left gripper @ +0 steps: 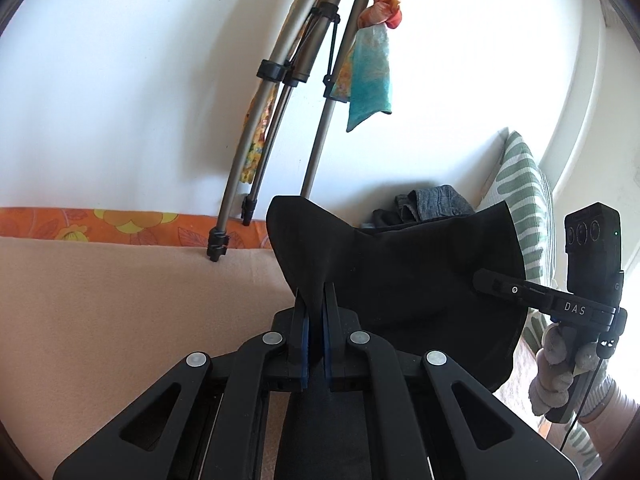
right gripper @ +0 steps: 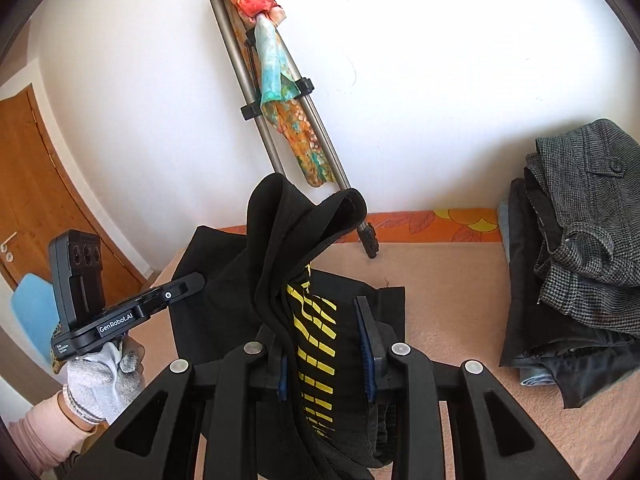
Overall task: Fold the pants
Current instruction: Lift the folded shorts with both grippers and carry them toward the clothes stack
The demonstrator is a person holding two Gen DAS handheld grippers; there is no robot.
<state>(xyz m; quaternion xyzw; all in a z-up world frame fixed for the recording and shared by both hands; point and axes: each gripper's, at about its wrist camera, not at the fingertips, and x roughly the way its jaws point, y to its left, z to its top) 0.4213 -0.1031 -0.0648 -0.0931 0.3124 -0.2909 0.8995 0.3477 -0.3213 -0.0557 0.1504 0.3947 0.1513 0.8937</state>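
The black pants [left gripper: 400, 276] hang lifted above the peach blanket [left gripper: 120, 320]. My left gripper [left gripper: 315, 304] is shut on an upper edge of the pants, the cloth pinched between its blue pads. In the right wrist view the pants [right gripper: 276, 240] show a yellow striped print [right gripper: 316, 344]. My right gripper [right gripper: 324, 320] stands partly open with the cloth draped between its fingers, against the left finger [right gripper: 276, 344]. The right finger [right gripper: 366, 328] stands apart from the cloth. The right gripper's body also shows in the left wrist view [left gripper: 520, 290].
A tripod [left gripper: 280, 120] with colourful scarves [left gripper: 372, 80] leans on the white wall. A pile of grey and dark clothes [right gripper: 580, 248] lies at the right of the bed. A green patterned pillow [left gripper: 524, 200] stands at the far right. A wooden door [right gripper: 36, 200] is at left.
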